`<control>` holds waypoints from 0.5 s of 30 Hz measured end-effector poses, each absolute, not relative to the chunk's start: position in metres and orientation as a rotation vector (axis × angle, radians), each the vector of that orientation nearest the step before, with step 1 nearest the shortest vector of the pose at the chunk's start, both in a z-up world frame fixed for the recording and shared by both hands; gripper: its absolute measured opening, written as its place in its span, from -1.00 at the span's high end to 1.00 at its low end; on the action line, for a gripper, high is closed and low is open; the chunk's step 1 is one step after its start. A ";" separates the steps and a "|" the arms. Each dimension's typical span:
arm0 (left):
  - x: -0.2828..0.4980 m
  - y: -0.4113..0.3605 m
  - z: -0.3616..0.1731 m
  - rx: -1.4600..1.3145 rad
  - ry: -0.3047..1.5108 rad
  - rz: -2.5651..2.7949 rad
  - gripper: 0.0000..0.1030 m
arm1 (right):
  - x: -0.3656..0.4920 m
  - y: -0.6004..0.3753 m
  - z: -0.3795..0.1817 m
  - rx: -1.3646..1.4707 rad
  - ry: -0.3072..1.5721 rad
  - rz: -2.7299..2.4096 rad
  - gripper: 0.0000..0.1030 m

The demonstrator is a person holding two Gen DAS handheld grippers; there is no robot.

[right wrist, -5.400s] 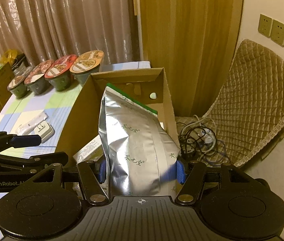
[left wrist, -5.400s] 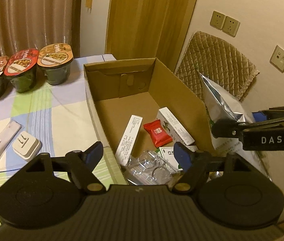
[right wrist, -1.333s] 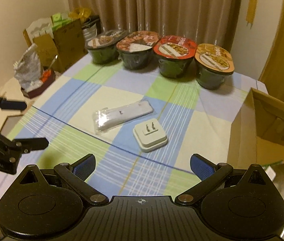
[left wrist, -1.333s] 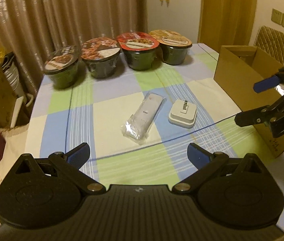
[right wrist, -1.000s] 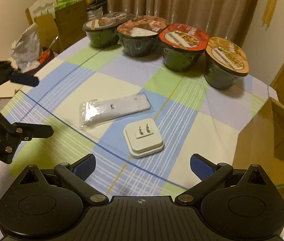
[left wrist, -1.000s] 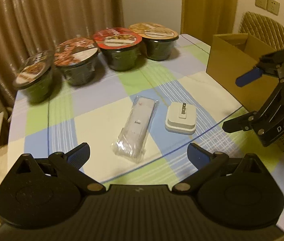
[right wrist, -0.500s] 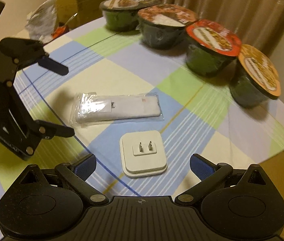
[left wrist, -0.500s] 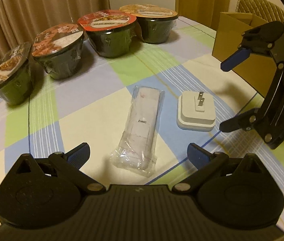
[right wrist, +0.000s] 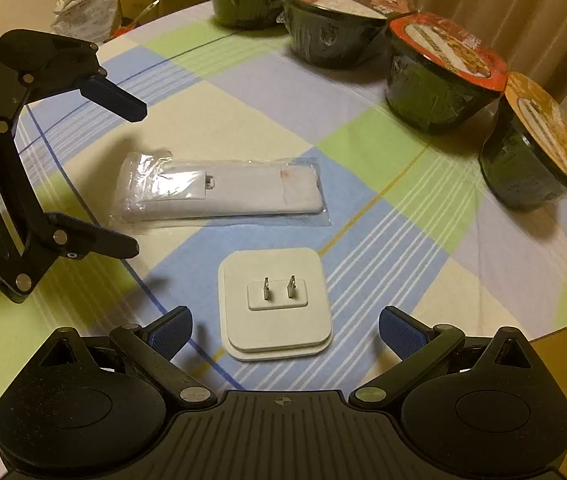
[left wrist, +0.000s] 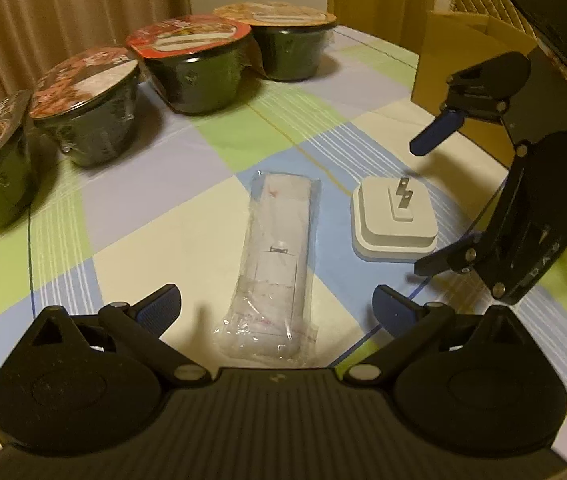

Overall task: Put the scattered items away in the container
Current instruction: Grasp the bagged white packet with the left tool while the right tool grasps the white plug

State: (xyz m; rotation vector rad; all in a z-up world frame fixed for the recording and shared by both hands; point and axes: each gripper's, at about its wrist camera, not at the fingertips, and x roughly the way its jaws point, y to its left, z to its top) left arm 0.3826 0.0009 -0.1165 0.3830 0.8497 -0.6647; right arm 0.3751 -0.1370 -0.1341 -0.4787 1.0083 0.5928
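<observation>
On the checked tablecloth (left wrist: 187,184), left wrist view: left gripper (left wrist: 275,312) spread wide, holding nothing, its fingers either side of the near end of a white remote in clear plastic wrap (left wrist: 275,256). White plug adapter (left wrist: 393,220) lies just beside the remote, prongs up. Right gripper (left wrist: 427,204) stands over the adapter, jaws wide. Cardboard box (left wrist: 459,48) at the table's right edge. Right wrist view: right gripper (right wrist: 283,332) wide and empty, straddling the plug adapter (right wrist: 275,304); remote (right wrist: 219,192) lies beyond it; left gripper (right wrist: 123,176) open at the remote's end; four sealed noodle bowls (right wrist: 439,76) along the far edge
</observation>
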 end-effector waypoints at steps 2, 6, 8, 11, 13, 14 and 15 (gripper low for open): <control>0.384 -0.001 -0.119 0.391 0.854 -0.670 -0.90 | 0.379 -0.137 -0.135 -0.468 1.019 0.592 -0.62; 0.388 -0.005 -0.124 0.394 0.865 -0.671 -0.77 | 0.380 -0.135 -0.139 -0.474 1.025 0.590 -0.60; 0.390 -0.007 -0.128 0.392 0.877 -0.671 -0.65 | 0.380 -0.135 -0.140 -0.474 1.023 0.591 -0.59; 0.392 -0.010 -0.135 0.406 0.903 -0.667 -0.53 | 0.380 -0.134 -0.141 -0.475 1.023 0.596 -0.38; 0.390 -0.011 -0.138 0.420 0.906 -0.678 -0.46 | 0.379 -0.134 -0.142 -0.490 1.020 0.597 -0.35; 0.389 -0.012 -0.138 0.424 0.905 -0.684 -0.37 | 0.379 -0.134 -0.142 -0.497 1.018 0.598 -0.32; 0.388 -0.011 -0.138 0.419 0.901 -0.688 -0.25 | 0.378 -0.134 -0.142 -0.500 1.018 0.600 -0.31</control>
